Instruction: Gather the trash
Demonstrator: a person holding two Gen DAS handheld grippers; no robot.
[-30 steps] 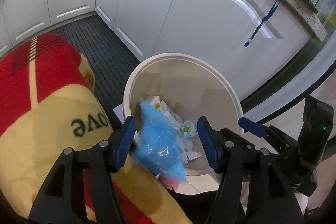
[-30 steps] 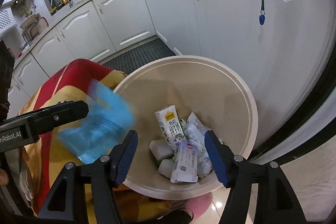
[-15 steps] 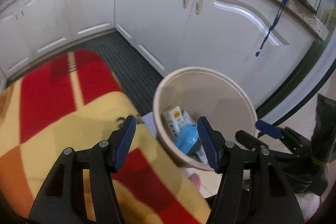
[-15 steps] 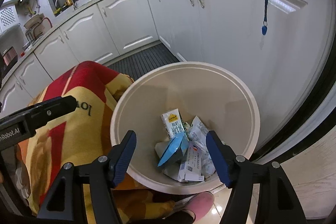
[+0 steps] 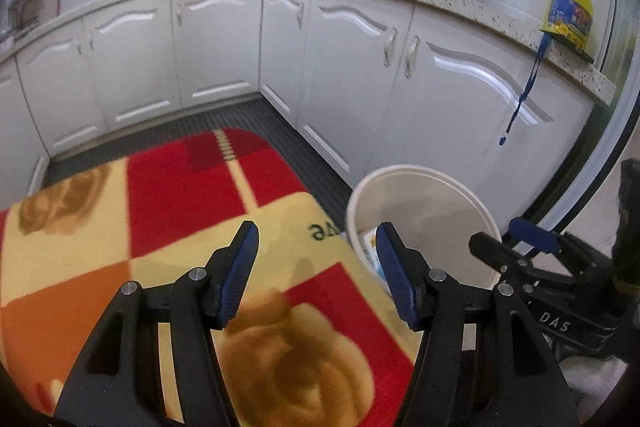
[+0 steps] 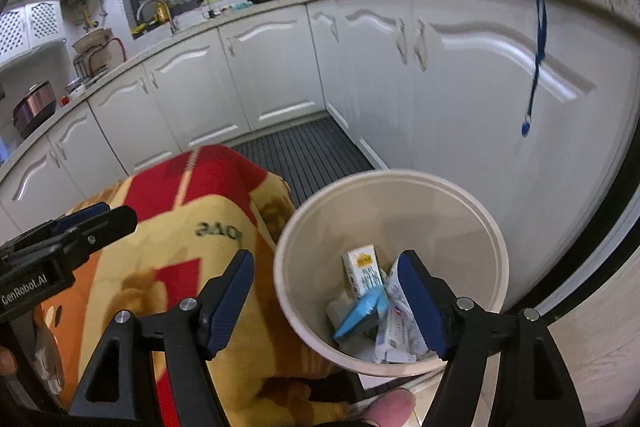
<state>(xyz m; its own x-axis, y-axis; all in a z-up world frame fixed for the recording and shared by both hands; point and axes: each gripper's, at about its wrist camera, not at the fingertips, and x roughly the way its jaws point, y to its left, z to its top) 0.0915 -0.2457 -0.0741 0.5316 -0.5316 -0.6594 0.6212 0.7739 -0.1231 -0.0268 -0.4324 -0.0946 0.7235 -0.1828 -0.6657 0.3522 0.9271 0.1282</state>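
while both grippers hung above the red-and-yellow blanket (image 5: 168, 227) with nothing between their pads, the trash already lay in the cream bin (image 6: 472, 211): a small white carton (image 6: 362, 269) stood on end against the inner wall, a blue packet (image 6: 360, 313) leaned beside it, and white wrappers (image 6: 394, 335) were piled at the bottom. the left gripper (image 5: 314, 273) stood about half open and empty, its view set over the blanket with the bin rim just to its right. the right gripper (image 6: 326, 301) was opening, its jaws spreading with no object clamped; the bin's near rim and the trash only showed through the gap from above. the step in hand looked like the pull-away after a drop, and doing it well meant lifting clear before swinging aside, so no finger clipped the rim and tipped the light bin. a pink slipper toe (image 6: 390, 405) sat close under the bin's front edge, another reason to keep the motion high. no loose trash showed on the blanket or the dark ribbed mat (image 6: 304, 155) in either view, so whether more remained could not be told; a sweep of the floor with one camera seemed the sensible next check.
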